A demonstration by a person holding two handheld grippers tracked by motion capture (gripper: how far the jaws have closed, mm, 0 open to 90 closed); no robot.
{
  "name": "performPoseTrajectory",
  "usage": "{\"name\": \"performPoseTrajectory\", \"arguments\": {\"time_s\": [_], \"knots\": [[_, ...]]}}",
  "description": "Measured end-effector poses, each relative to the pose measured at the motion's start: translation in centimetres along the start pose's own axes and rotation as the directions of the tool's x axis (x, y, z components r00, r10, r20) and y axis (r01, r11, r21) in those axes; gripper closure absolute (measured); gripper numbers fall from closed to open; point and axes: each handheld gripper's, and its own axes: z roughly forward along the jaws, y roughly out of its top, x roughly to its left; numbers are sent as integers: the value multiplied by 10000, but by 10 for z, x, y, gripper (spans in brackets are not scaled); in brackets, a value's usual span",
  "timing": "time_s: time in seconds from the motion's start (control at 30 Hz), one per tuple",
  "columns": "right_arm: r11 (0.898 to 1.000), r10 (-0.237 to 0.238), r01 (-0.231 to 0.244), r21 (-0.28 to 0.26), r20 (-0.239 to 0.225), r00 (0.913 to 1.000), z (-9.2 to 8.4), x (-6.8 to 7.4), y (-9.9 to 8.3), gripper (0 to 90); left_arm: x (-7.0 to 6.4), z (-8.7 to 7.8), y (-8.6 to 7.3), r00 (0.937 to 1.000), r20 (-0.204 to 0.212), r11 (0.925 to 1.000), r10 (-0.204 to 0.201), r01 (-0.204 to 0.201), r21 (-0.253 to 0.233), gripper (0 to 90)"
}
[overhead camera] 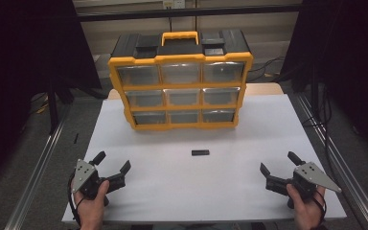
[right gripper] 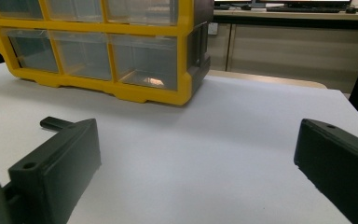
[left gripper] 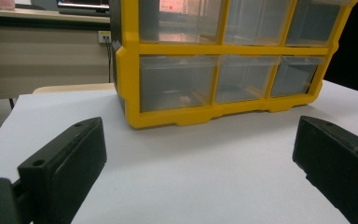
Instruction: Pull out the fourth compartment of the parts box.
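A yellow and black organiser [overhead camera: 180, 79] with clear drawers stands at the back middle of the white table [overhead camera: 172, 191]. A small black bar [overhead camera: 200, 153] lies flat on the table in front of it. My left gripper [overhead camera: 112, 161] rests near the front left corner, open, with nothing between its jaws. My right gripper [overhead camera: 280, 162] rests near the front right corner, also open and empty. In the left gripper view the organiser [left gripper: 223, 60] rises ahead between the spread jaws. In the right gripper view the organiser [right gripper: 102, 51] stands ahead to the left, and the black bar [right gripper: 53, 123] peeks out beside the left jaw.
Metal rails [overhead camera: 38, 167] run along both sides of the table. Dark curtains hang left and right. Cables [overhead camera: 321, 120] trail down the right side. A wide stretch of bare white surface lies between the two grippers.
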Motion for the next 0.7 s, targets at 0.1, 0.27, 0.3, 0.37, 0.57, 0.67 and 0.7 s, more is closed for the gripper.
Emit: {"name": "performPoseTrajectory", "arguments": {"time_s": [0.1, 0.27, 0.3, 0.37, 0.57, 0.67, 0.7], "knots": [[10000, 62, -62, 21, -13, 10000, -1, -1, 0, 3, -1, 0, 0, 10000, -32, 10000, 3, -3, -41, 28], [9999, 110, -110, 30, -60, 9999, -1, -1, -1, 3, -1, 1, 1, 10000, 77, 10000, -38, 38, 18, 28], [9999, 107, -106, 40, -83, 9999, 0, 0, -1, 3, -1, 2, 1, 9999, 127, 10000, -63, 62, 39, 28], [9999, 118, -118, 28, -121, 9999, 0, 0, -1, 3, -2, 3, 1, 9999, 126, 10000, -11, 10, 34, 28], [9999, 90, -88, 87, -233, 9997, 0, 0, 0, 2, -5, 9, 8, 9999, 5, 9997, -136, 136, -223, 18], [9999, 99, -97, 75, -262, 9996, 0, 1, 0, 2, -5, 12, 10, 9999, 168, 10000, -23, 25, -94, 17], [9999, 92, -90, 70, -254, 9996, 0, 1, 0, 2, -5, 13, 11, 9997, 207, 10000, 86, -85, -9, 17]]}}
